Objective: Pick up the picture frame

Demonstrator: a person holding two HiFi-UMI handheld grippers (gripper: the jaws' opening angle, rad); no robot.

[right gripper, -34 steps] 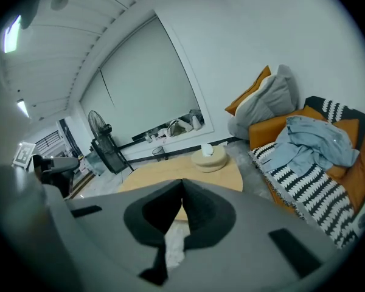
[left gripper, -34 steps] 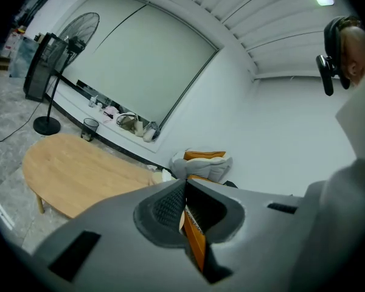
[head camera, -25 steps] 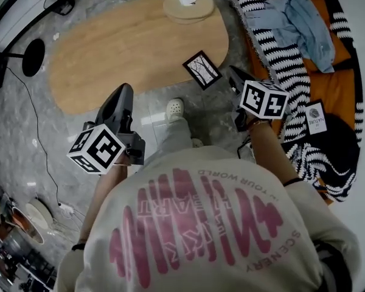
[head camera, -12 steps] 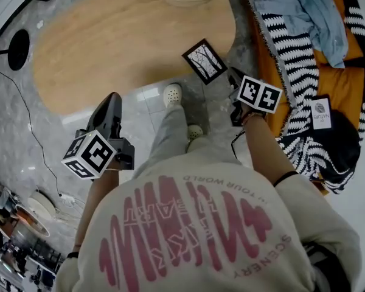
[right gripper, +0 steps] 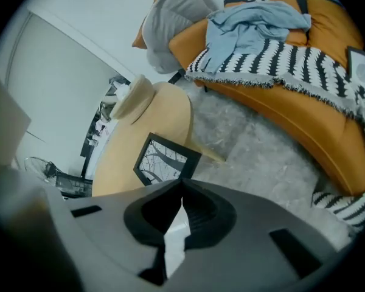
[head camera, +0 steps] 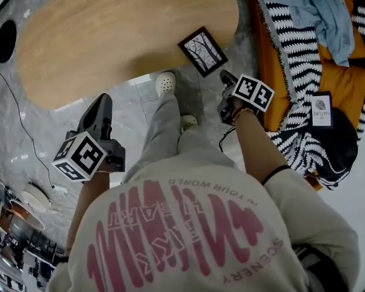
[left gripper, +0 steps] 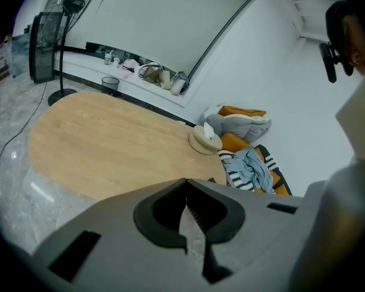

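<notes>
The picture frame (head camera: 202, 52) is black with a bare-tree print and lies at the near right edge of the oval wooden table (head camera: 109, 35). In the right gripper view the picture frame (right gripper: 166, 159) shows just beyond the jaws. My right gripper (head camera: 225, 78) hangs a short way to the frame's lower right, apart from it. Its jaws are shut with nothing between them (right gripper: 182, 190). My left gripper (head camera: 101, 106) is over the grey floor, below the table's front edge and far from the frame. It is also shut and holds nothing (left gripper: 185, 187).
An orange sofa (head camera: 274, 72) with a black-and-white striped blanket (head camera: 298, 47), a blue garment (head camera: 331, 11) and a booklet (head camera: 321, 111) fills the right. The person's shoes (head camera: 165, 82) stand between table and grippers. A cable (head camera: 24, 132) trails left. A fan (left gripper: 55, 35) stands beyond the table.
Both grippers have sunk lower. The right one has rolled and now sits closer to the picture frame; the left has drifted slightly left. Both stay shut and hold nothing.
</notes>
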